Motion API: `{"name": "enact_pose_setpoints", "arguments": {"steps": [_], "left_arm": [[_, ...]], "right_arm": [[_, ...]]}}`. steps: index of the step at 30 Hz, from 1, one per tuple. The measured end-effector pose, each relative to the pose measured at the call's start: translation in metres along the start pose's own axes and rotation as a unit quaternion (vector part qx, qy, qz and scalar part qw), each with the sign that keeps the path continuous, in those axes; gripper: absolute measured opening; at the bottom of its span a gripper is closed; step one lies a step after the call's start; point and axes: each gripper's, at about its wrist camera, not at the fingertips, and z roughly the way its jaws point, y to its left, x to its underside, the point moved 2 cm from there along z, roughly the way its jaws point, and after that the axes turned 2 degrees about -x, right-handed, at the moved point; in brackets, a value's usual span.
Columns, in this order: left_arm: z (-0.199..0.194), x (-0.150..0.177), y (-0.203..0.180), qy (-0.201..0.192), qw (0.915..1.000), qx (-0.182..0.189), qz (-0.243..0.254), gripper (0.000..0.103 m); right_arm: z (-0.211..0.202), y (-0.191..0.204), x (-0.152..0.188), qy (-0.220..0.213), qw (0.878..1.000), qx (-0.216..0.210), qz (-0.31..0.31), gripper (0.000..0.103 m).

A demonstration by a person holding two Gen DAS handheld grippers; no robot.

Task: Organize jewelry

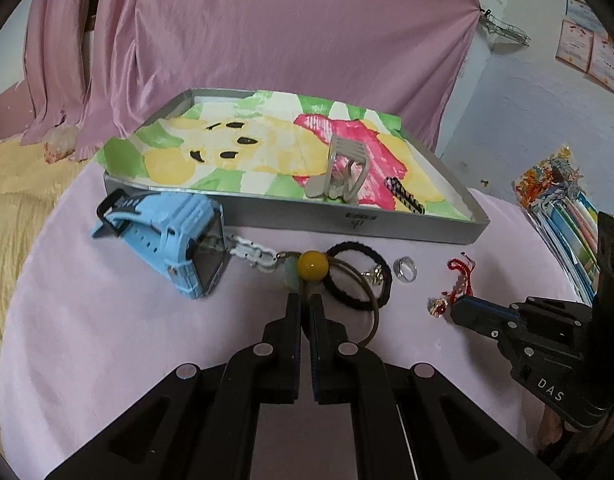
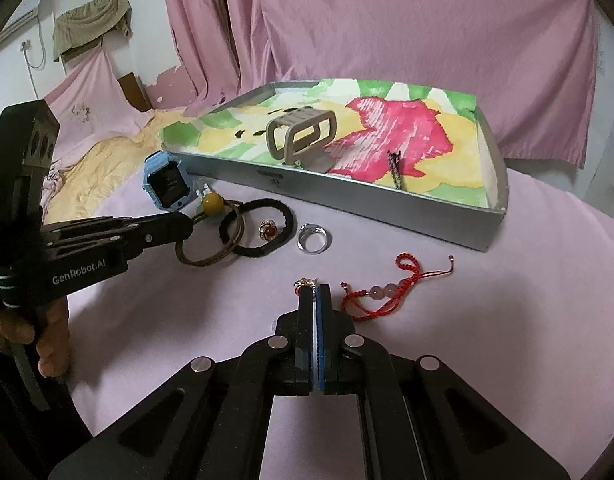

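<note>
My left gripper is shut on the brown cord bracelet just below its yellow bead; the right wrist view shows the same grip on the cord loop. My right gripper is shut on a small gold ring with a red stone, low over the pink cloth. A grey tray lined with flowered paper holds a beige clip and a striped hair pin.
On the cloth before the tray lie a blue smartwatch, a white chain, a black hair tie around another red-stone ring, a silver ring and a red string bracelet. A hand holds the left gripper.
</note>
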Motion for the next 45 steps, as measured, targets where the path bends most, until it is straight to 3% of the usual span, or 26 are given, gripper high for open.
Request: {"name": "enact_pose_setpoints", "arguments": {"steps": [11,14,15,16,21,27,32,45], "left_arm": [[0.003,0.003,0.008,0.005,1.0,-0.003,-0.008,0.004],[0.004,0.004,0.009,0.006,0.9999,-0.001,-0.009,0.004],[0.005,0.005,0.009,0.007,0.9999,0.0,-0.009,0.004],[0.005,0.005,0.009,0.008,0.9999,0.0,-0.01,0.004],[0.007,0.006,0.01,0.01,0.9999,0.002,-0.011,0.004],[0.007,0.005,0.01,0.01,0.9999,0.003,-0.011,0.004],[-0.009,-0.002,0.002,-0.021,0.9997,0.006,0.005,0.002],[-0.042,-0.062,-0.009,-0.098,0.9948,0.014,0.026,0.002]], "right_arm": [[0.016,0.009,-0.007,0.021,1.0,0.002,-0.016,0.004],[0.017,0.01,-0.01,0.021,1.0,0.002,-0.017,0.017],[0.017,0.01,-0.009,0.02,1.0,0.002,-0.017,0.029],[0.017,0.01,-0.01,0.018,1.0,0.001,-0.015,0.035],[0.02,0.011,-0.012,0.02,1.0,0.003,-0.02,0.034],[0.023,0.014,-0.016,0.022,0.999,0.015,-0.033,0.013],[0.014,0.013,-0.016,0.002,0.999,0.009,-0.035,0.013],[-0.019,-0.013,-0.052,-0.09,0.996,0.011,0.008,0.013]]}}
